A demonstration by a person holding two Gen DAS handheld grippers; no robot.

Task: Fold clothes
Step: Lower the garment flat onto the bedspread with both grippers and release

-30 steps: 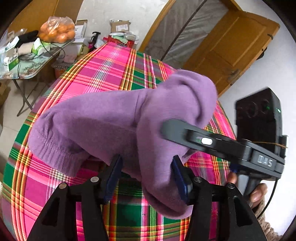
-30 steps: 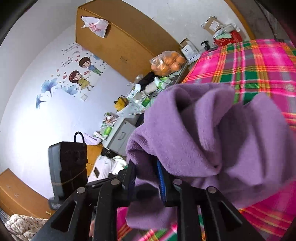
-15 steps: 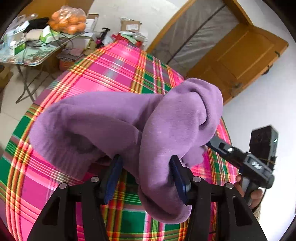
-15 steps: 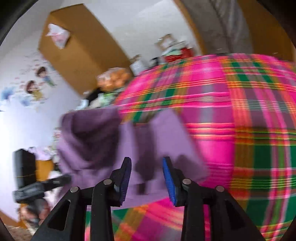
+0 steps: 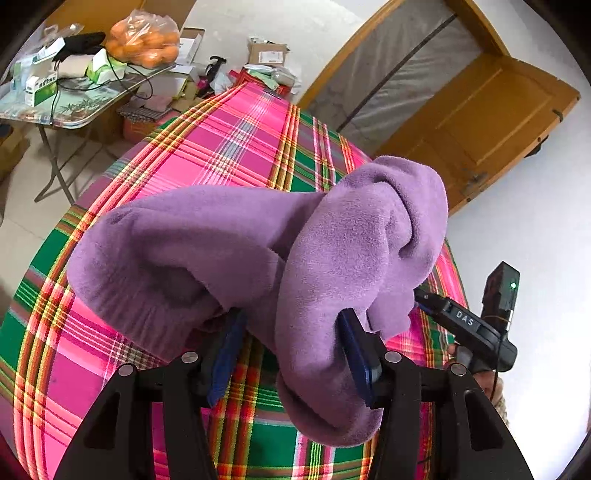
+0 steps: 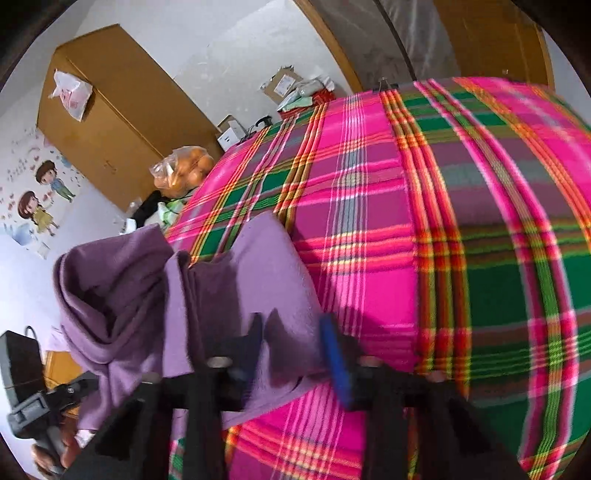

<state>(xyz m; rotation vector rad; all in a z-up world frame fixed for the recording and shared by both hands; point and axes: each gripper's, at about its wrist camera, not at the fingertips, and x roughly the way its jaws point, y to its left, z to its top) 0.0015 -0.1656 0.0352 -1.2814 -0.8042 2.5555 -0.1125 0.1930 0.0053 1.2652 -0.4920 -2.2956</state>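
A purple fleece garment hangs bunched above the pink and green plaid bedcover. My left gripper is shut on a thick fold of it, blue pads on either side. In the right wrist view the garment spreads to the left, and a flat flap of it lies between the jaws of my right gripper. Those jaws are closing, with a gap still showing at the pads. From the left wrist view the right gripper pokes in under the bundle's right side. The left gripper's body shows at the lower left.
A folding table with a bag of oranges and boxes stands left of the bed. Cardboard boxes lie on the floor beyond it. A wooden door is at the right, a wardrobe at the back left.
My right gripper let go of the bunched top of the garment, swung down and away, and now has a lower flap between its jaws. The left gripper kept its hold and place.
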